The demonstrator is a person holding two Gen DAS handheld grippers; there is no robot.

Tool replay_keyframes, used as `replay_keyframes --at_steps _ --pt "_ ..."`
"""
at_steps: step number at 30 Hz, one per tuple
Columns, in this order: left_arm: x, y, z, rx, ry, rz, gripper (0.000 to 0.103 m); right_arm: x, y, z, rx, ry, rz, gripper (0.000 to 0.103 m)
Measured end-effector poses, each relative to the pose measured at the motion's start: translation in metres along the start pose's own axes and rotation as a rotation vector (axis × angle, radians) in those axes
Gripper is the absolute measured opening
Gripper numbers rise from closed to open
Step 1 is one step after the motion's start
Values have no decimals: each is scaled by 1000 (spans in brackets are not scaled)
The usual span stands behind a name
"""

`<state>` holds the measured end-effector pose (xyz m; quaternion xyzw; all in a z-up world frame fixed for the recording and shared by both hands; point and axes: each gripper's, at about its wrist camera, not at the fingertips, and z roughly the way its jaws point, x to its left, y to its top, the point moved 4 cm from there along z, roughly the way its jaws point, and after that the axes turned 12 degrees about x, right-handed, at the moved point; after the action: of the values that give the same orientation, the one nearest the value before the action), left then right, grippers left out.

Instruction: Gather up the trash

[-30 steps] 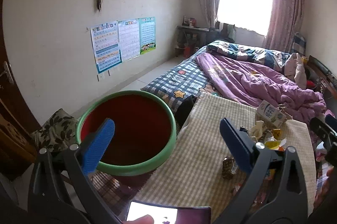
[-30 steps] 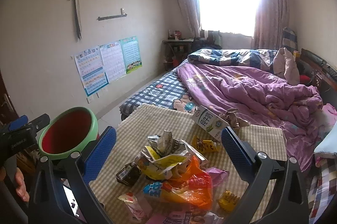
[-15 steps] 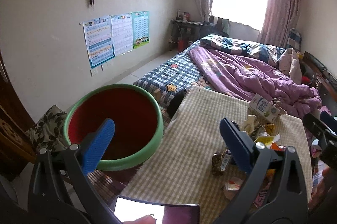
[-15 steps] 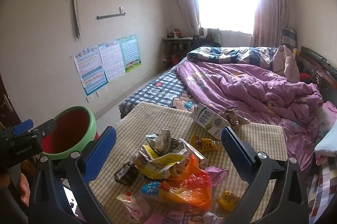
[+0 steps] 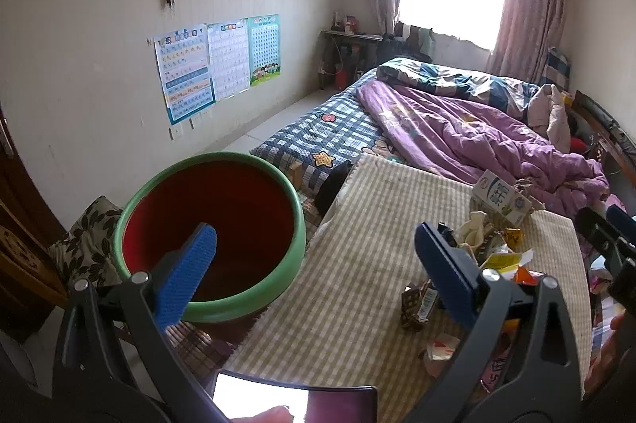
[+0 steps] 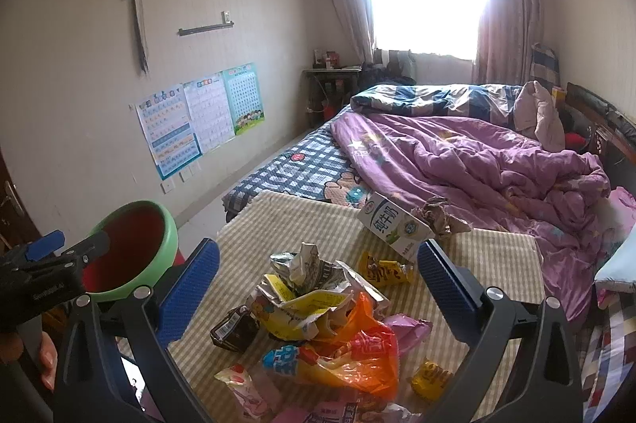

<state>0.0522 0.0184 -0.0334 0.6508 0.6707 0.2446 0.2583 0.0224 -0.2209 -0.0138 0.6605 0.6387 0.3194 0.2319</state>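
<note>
A heap of snack wrappers point(image 6: 318, 307) lies on a checked cloth table point(image 6: 278, 224), with a milk carton point(image 6: 393, 224) and crumpled brown paper point(image 6: 441, 216) at its far side. The heap also shows in the left wrist view point(image 5: 485, 256). A red bin with a green rim point(image 5: 210, 228) stands left of the table; it shows in the right wrist view point(image 6: 135, 244) too. My left gripper point(image 5: 318, 272) is open and empty between bin and heap. My right gripper point(image 6: 318, 295) is open and empty, above the heap.
A bed with a purple quilt point(image 6: 477, 160) lies beyond the table. A floral cushion point(image 5: 83, 244) sits left of the bin. A phone point(image 5: 294, 399) lies at the near table edge. Posters point(image 5: 214, 61) hang on the left wall.
The left gripper has drawn back and up, so the bin and the table appear farther off. The right gripper has crept slightly forward over the heap. Both stay open.
</note>
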Motion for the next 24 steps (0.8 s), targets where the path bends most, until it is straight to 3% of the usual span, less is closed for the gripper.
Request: replay_keyframes --at_steps 24 --pt "0 1 -3 0 1 3 98 0 -1 0 -3 -4 6 96"
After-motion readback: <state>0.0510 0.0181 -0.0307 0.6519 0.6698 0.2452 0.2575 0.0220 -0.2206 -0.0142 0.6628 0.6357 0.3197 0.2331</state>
